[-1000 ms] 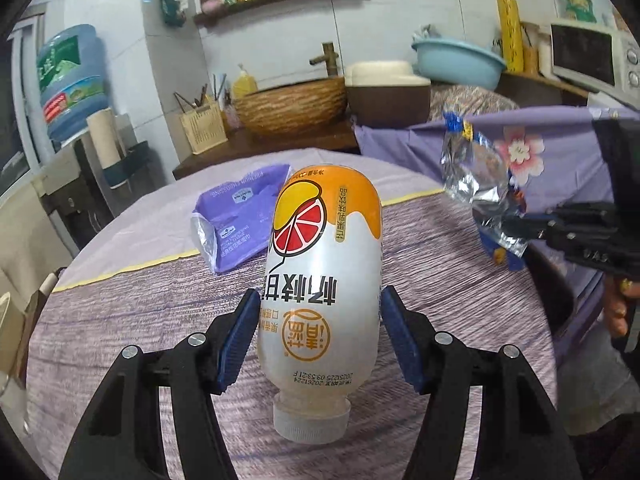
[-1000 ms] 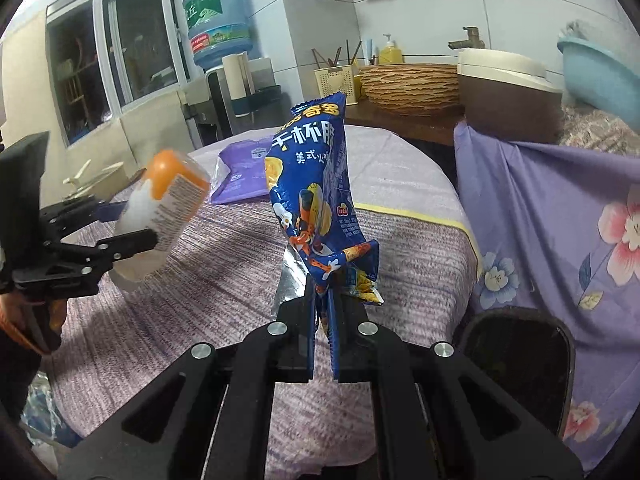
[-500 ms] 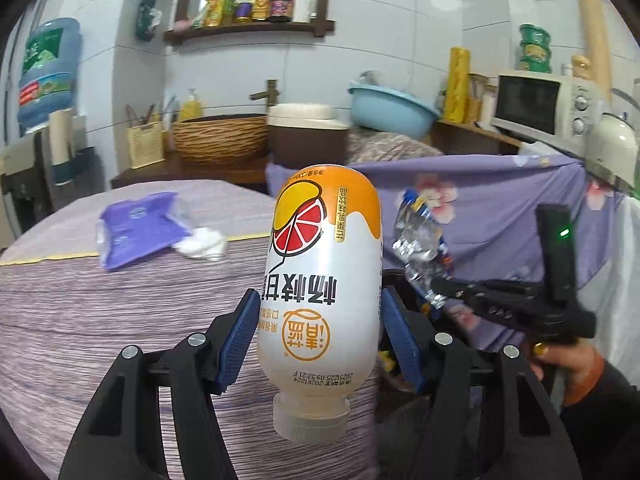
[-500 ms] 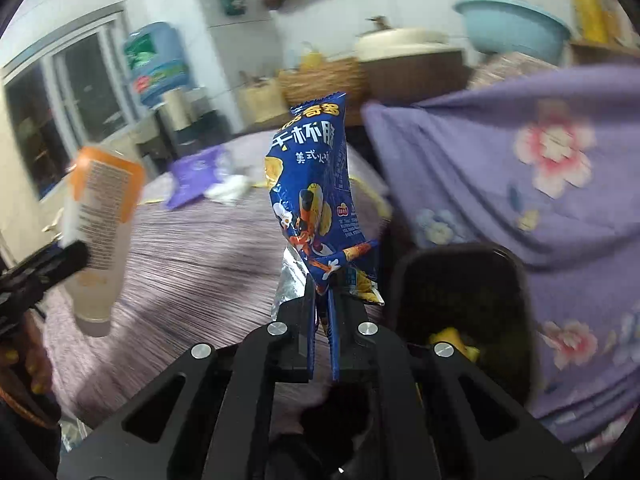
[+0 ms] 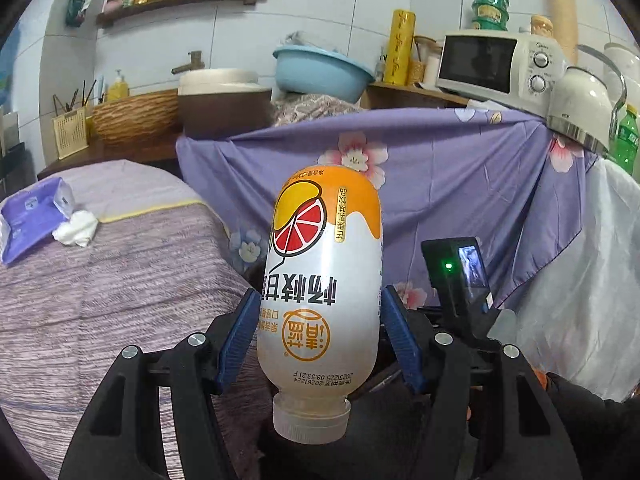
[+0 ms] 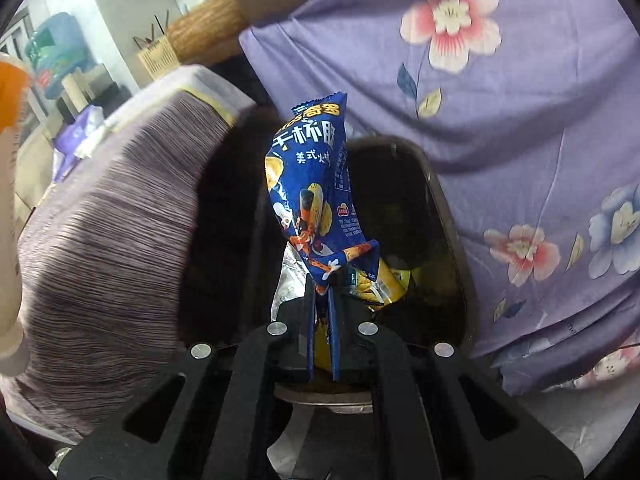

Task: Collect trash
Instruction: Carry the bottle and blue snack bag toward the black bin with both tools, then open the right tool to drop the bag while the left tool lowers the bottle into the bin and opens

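Currently, step in hand: both pieces of trash are being carried to the bin, so neither is touching the desk.
Left gripper (image 5: 318, 332): its blue pads are pressing on either flank of the drink bottle (image 5: 320, 280), spread about as wide as the bottle's body; the bottle is sitting cap-down toward the camera, base pointing away, probably because it is being held the way it was grabbed.
Right gripper (image 6: 322, 320): its jaws are nearly touching, pinching the torn lower end of the blue snack bag (image 6: 316, 196), so the light bag is standing up from the fingers.
Trash bin (image 6: 440, 200): a dark open container beside the desk (image 6: 104, 232), against the flowered purple cloth (image 6: 520, 80); the bag is hanging right above its mouth, where yellow wrappers are already lying.
Left on the desk: a purple packet (image 5: 28, 216) and a white crumpled tissue (image 5: 76, 228) are waiting, so the collecting looks unfinished.
Next, as a judgement: letting go of the bag should drop it straight in; the bottle is needing a short carry over the bin.
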Tool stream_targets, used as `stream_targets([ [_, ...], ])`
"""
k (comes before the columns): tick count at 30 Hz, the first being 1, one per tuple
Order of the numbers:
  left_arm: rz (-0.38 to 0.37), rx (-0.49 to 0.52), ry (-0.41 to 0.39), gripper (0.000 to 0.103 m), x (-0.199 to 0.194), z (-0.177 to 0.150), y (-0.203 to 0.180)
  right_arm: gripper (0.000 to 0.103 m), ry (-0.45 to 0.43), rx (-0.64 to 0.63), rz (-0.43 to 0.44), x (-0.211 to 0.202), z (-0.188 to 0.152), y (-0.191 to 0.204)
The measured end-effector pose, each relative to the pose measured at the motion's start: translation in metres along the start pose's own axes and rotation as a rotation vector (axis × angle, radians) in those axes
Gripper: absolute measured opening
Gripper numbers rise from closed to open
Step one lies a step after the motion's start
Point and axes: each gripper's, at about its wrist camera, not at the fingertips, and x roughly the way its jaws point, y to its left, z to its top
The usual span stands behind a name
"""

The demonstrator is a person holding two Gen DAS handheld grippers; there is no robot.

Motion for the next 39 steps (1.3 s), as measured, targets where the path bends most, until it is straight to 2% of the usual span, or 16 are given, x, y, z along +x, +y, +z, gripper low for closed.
stream_targets([
  [6,0.003,-0.008,0.043,0.062,0.015,-0.012,-0.002,0.009,0.069,0.03,0.015,0.041,-0.002,-0.009],
  [9,0.004,-0.007,0.064,0.062,0.021,-0.015,-0.002,0.027,0.085,0.047,0.006,0.054,-0.001,-0.012],
  [11,0.006,-0.009,0.072,0.062,0.024,-0.018,-0.002,0.044,0.079,0.053,-0.005,0.055,-0.002,-0.014],
  [13,0.003,-0.017,0.081,0.062,0.028,-0.019,-0.001,0.05,0.064,0.051,-0.014,0.05,-0.002,-0.014],
  [22,-0.035,-0.006,0.158,0.062,0.061,-0.028,-0.009,0.059,-0.015,0.086,-0.04,0.003,-0.001,-0.03],
  [32,-0.024,0.006,0.275,0.061,0.127,-0.033,-0.017,0.064,-0.123,0.117,-0.112,-0.058,0.002,-0.05],
  [39,-0.012,0.018,0.324,0.061,0.166,-0.034,-0.023,0.064,-0.152,0.136,-0.139,-0.076,-0.002,-0.057],
])
